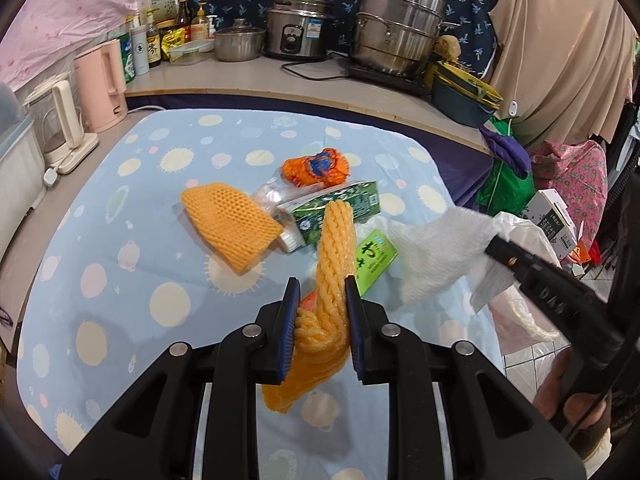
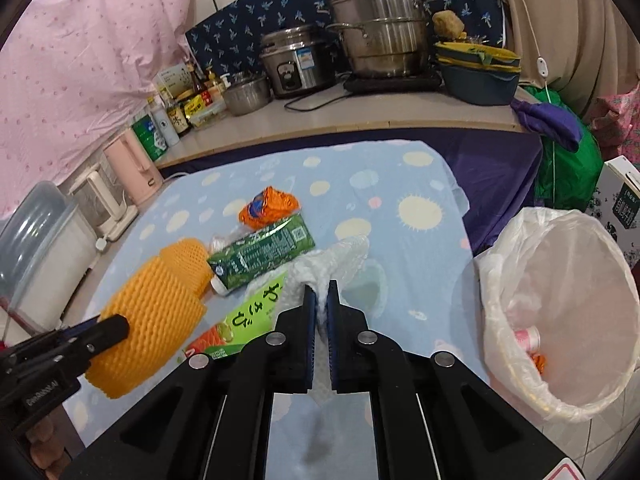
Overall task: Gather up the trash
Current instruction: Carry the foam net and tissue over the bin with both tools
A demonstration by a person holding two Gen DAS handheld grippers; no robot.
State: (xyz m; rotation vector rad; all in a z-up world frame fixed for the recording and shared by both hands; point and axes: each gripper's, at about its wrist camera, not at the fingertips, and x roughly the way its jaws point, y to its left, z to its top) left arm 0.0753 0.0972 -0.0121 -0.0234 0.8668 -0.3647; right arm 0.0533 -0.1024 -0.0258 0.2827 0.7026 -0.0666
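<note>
The left claw squeezes a yellow foam net, lifted off the blue cloth. The right claw pinches a white tissue. To the right of that claw stands the bin with a white bag, a little trash inside. Ahead of both claws lie a green carton, an orange wrapper, another foam net and a green packet. Pots sit far behind.
</note>
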